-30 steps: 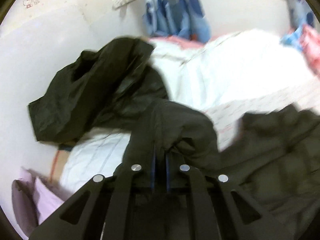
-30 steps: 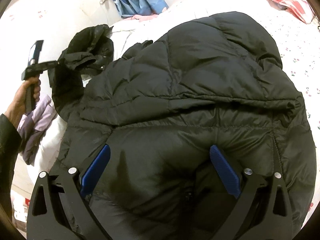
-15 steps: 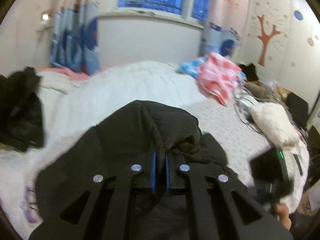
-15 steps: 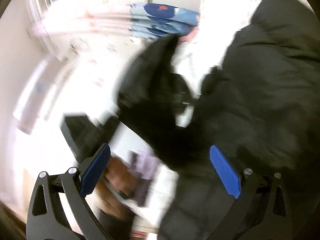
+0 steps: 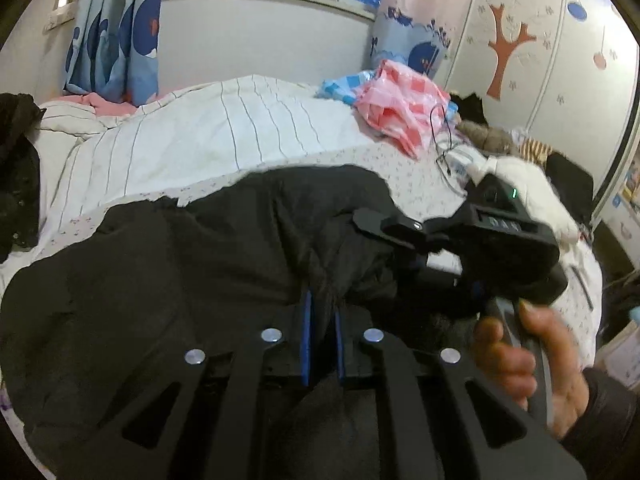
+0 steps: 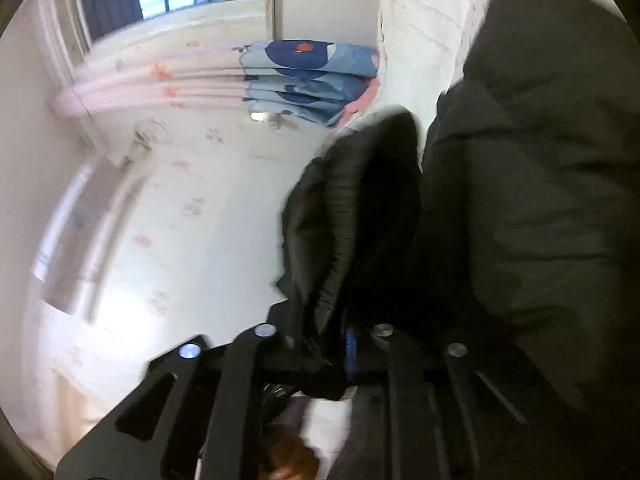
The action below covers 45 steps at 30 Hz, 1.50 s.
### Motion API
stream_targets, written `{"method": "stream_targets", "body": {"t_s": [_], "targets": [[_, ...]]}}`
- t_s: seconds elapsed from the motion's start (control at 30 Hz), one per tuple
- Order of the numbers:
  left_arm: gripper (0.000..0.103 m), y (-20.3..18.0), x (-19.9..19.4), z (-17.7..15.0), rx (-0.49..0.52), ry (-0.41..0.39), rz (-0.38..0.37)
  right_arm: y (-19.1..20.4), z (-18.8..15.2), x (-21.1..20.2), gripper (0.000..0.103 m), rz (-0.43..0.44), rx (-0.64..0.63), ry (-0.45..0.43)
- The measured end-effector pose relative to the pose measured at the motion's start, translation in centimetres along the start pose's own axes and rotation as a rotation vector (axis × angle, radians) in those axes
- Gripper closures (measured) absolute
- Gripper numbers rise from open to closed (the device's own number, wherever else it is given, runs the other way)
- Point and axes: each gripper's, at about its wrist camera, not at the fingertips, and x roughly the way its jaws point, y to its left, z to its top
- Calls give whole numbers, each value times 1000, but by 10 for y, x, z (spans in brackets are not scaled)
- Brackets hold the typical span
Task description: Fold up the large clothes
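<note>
A large black puffer jacket lies spread on the bed. My left gripper is shut on a bunched fold of its fabric, the blue pads nearly touching. My right gripper shows in the left wrist view just to the right, held by a hand, close over the same bunch. In the right wrist view the right gripper is shut on a dark sleeve-like fold of the jacket, which fills the right half of that blurred, tilted view.
The bed has a white striped quilt. A pink checked cloth lies at its far right. Another black garment sits at the left edge. Blue curtains and a window stand behind.
The left gripper swung the held fold from the left side across the jacket toward the right. The right gripper, open a second ago, has closed on jacket fabric and tilted sideways.
</note>
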Motion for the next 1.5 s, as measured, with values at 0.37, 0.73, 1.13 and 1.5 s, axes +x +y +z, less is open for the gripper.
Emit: {"method": "stream_targets", "body": {"t_s": [0.37,0.73,1.13,1.5], "targets": [[16,43,-106,0,-23,-172,244,115,0,-58,94,-93,-432,-222],[15,166,-21,-61,-358,55,412,-17,-1,-39,94,-615,-302,-147],[9,144,-78,-32,-234,-136,432,87,-25,-62,44,-827,-509,-319],[9,168,-23,-52,-272,-10,427,94,-17,28,37,-852,-739,-65]]}}
